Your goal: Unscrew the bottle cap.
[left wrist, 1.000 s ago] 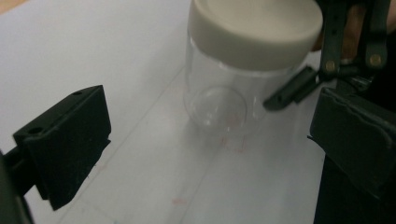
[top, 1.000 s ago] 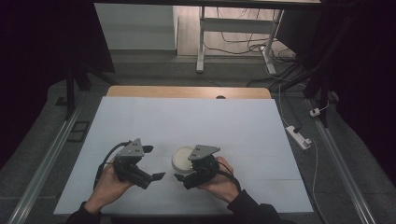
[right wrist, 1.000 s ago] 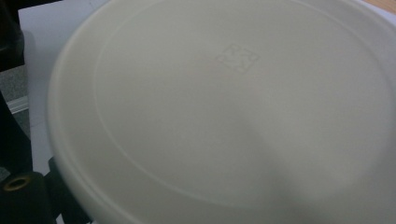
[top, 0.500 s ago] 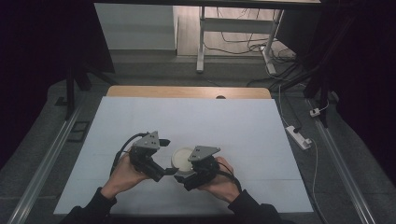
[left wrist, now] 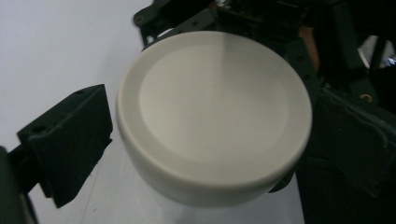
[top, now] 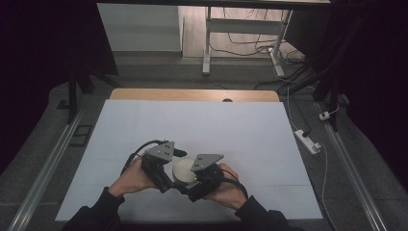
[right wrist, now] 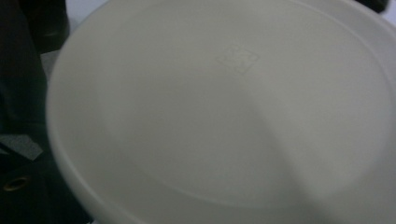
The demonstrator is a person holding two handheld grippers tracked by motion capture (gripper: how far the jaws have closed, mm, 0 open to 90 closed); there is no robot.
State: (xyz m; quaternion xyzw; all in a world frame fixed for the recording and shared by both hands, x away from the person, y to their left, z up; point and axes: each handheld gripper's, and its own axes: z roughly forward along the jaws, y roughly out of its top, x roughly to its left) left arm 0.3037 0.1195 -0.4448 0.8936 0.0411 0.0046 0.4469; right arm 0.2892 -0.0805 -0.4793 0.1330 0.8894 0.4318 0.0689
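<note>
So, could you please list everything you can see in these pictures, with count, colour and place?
Round off-white plastic lid or dish: one, off-white, between the two grippers near the table's front edge.
White sheet covering the table: one, white, across the tabletop.
Wooden table edge: one, light brown, along the far side.
White power strip: one, white, on the floor right of the table.
Metal frame legs: pale, beyond the table.
Left gripper: one, black with a grey plate, left of the lid.
Right gripper: one, black with a grey plate, right of the lid.
</note>
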